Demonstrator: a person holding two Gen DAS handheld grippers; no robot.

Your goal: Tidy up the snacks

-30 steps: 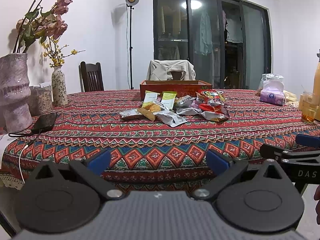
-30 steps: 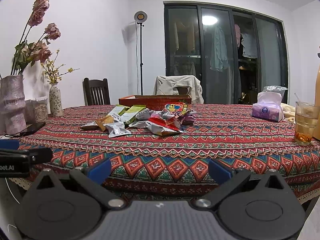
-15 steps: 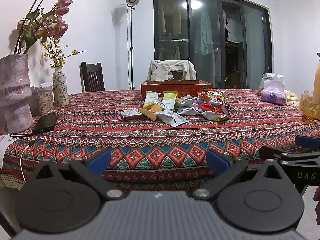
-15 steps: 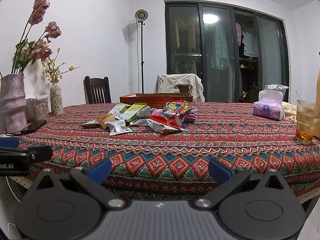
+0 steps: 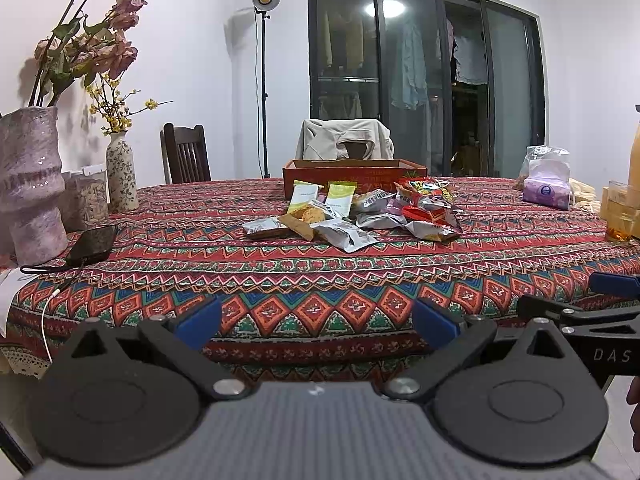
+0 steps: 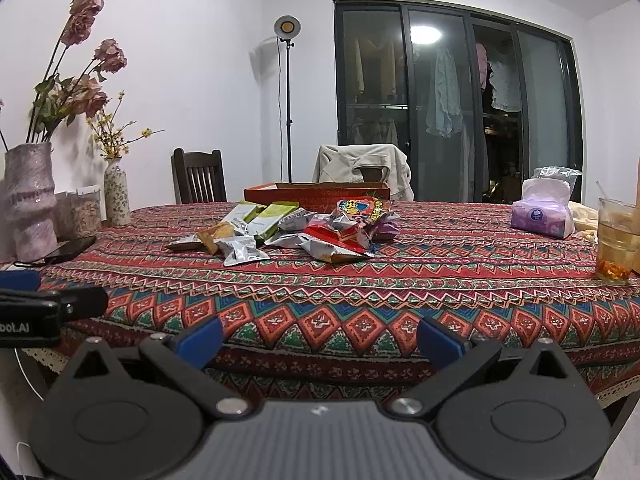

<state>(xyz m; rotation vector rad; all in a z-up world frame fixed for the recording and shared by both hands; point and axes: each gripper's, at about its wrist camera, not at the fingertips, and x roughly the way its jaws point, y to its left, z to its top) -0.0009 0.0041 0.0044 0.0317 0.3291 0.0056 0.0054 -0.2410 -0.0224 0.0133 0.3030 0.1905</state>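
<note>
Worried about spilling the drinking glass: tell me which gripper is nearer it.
Right. The right gripper has the glass ahead to its right; the left gripper is beside it, farther left.

- left gripper (image 5: 316,322): matte black body with a ribbed grey top plate, two round black discs at its sides, and two silver screws (image 5: 229,387) where the angled black finger arms hinge.
- its fingers end in blue pads (image 5: 198,321).
- right gripper (image 6: 319,336): the same build, black discs, ribbed grey plate, silver screws, blue-tipped fingers (image 6: 440,343).
- seen from the side, each gripper is a black bar with a blue tip and white lettering, "das" on one, "bot.ai" on the other.
</note>
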